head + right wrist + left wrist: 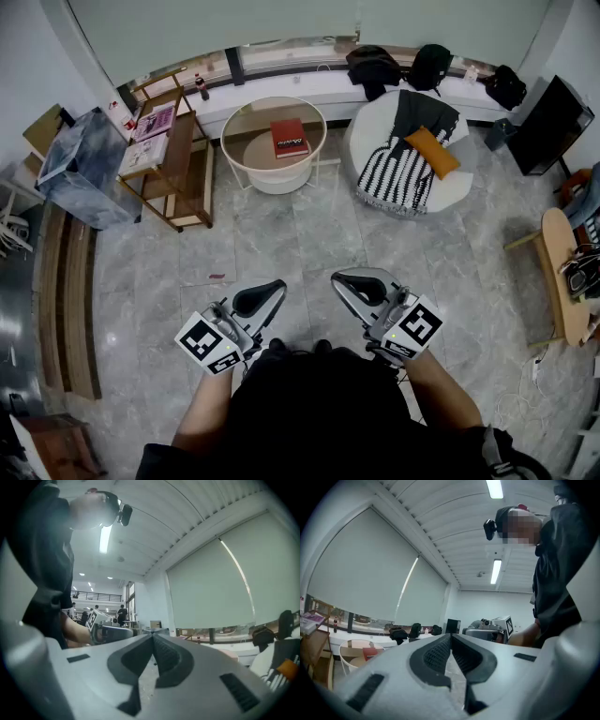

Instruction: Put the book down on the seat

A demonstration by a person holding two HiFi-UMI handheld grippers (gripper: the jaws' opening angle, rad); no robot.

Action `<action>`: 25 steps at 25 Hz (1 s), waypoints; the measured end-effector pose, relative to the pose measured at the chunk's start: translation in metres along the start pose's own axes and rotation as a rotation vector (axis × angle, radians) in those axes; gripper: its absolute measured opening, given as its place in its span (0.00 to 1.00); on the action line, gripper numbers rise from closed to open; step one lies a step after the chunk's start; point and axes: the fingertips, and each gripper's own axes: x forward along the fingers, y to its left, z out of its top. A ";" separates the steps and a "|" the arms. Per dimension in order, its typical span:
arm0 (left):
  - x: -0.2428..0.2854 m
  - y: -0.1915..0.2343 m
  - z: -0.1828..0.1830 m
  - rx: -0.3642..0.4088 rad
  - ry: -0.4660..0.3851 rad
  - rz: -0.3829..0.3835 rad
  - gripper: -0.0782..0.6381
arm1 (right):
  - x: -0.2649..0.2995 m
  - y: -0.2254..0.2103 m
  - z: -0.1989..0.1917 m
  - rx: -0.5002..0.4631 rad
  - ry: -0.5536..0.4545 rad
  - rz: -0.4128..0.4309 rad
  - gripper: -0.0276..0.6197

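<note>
Red book (pixel 289 138) lies on the round table (pixel 251 148), well ahead of both claws. Left gripper (pixel 270 291) and right gripper (pixel 349 281) are closed, empty

Level, closed, empty: left claw (pixel 274 289) and right claw (pixel 342 279).

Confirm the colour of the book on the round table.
The book has a red cover; it shows best in the head view.
</note>
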 end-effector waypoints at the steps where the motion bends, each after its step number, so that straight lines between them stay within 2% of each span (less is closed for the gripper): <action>1: 0.000 0.000 -0.001 0.003 0.001 -0.002 0.15 | 0.001 0.001 -0.001 -0.001 0.002 0.003 0.09; 16: 0.018 -0.017 -0.005 -0.006 0.015 0.003 0.15 | -0.035 -0.017 0.007 -0.003 -0.003 0.018 0.09; 22: 0.023 -0.023 -0.009 -0.011 0.018 0.027 0.15 | -0.059 -0.040 0.005 -0.095 0.052 -0.035 0.09; 25: 0.024 -0.023 -0.012 -0.016 0.027 0.027 0.15 | -0.072 -0.053 0.004 -0.073 0.048 -0.061 0.09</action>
